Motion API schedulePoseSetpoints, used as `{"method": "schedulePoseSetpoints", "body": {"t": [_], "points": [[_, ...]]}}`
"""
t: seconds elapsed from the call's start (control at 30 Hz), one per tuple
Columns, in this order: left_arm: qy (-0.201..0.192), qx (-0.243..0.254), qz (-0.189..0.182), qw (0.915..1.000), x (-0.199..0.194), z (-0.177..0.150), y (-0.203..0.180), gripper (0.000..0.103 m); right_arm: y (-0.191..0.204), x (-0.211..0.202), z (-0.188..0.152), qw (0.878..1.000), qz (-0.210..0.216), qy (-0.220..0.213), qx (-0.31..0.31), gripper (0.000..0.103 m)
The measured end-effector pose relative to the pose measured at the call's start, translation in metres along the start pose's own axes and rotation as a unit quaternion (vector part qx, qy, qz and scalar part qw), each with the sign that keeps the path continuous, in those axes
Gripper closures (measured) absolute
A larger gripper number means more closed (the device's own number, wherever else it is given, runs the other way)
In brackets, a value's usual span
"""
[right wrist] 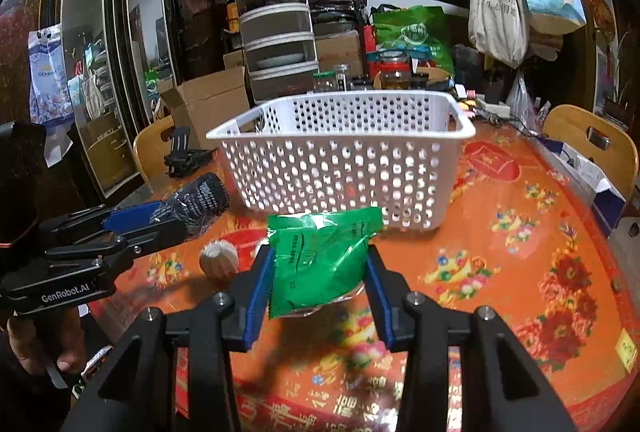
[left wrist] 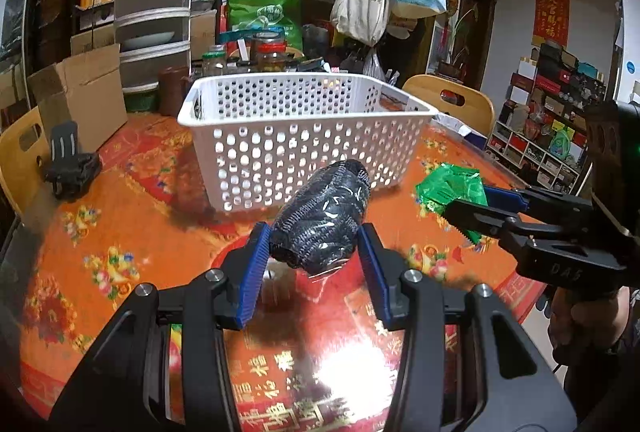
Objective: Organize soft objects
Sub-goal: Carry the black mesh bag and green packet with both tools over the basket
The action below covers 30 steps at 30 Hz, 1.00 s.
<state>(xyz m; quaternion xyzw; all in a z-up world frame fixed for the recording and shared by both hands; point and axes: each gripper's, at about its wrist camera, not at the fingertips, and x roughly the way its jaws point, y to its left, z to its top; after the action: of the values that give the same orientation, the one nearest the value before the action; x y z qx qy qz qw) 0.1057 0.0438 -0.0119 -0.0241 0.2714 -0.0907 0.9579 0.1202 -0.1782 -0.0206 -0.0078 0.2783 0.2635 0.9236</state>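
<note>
On left gripper (right wrist: 160, 222): "GenRobot.AI" lettering.

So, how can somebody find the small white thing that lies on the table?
Start at the white perforated basket on the orange flowered tablecloth. In front of its left corner lies a small cream ribbed ball, resting alone on the cloth. Unlike the green packet and dark bundle, no claw holds it.

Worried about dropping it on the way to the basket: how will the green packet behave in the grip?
The green packet, held by the right gripper, looks crinkled and bent, so probably floppy and light. Its glossy film may be slippery against the pads.
</note>
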Motion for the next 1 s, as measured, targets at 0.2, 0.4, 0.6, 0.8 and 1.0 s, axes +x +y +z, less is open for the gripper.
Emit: {"method": "schedulePoseSetpoints", "body": {"t": [0.2,0.4,0.6,0.8,1.0], "points": [[-0.016,0.009,0.005,0.9998,0.000,0.027,0.001,0.060,-0.002,-0.006,0.030,1.000,-0.006,-0.023,-0.011,0.060],[-0.026,0.010,0.000,0.9996,0.006,0.065,0.005,0.060,-0.008,-0.002,0.063,0.999,-0.008,-0.035,-0.012,0.059],[-0.011,-0.006,0.002,0.9999,0.027,0.112,0.018,0.060,-0.014,0.017,0.105,0.999,-0.019,-0.020,-0.025,0.059],[0.026,-0.021,0.004,0.9994,0.069,0.150,0.030,0.060,-0.031,0.054,0.134,0.999,-0.034,0.011,-0.020,0.059],[0.066,-0.035,0.013,0.9971,0.119,0.173,0.039,0.060,-0.052,0.097,0.151,0.997,-0.043,0.056,0.001,0.059]]}}
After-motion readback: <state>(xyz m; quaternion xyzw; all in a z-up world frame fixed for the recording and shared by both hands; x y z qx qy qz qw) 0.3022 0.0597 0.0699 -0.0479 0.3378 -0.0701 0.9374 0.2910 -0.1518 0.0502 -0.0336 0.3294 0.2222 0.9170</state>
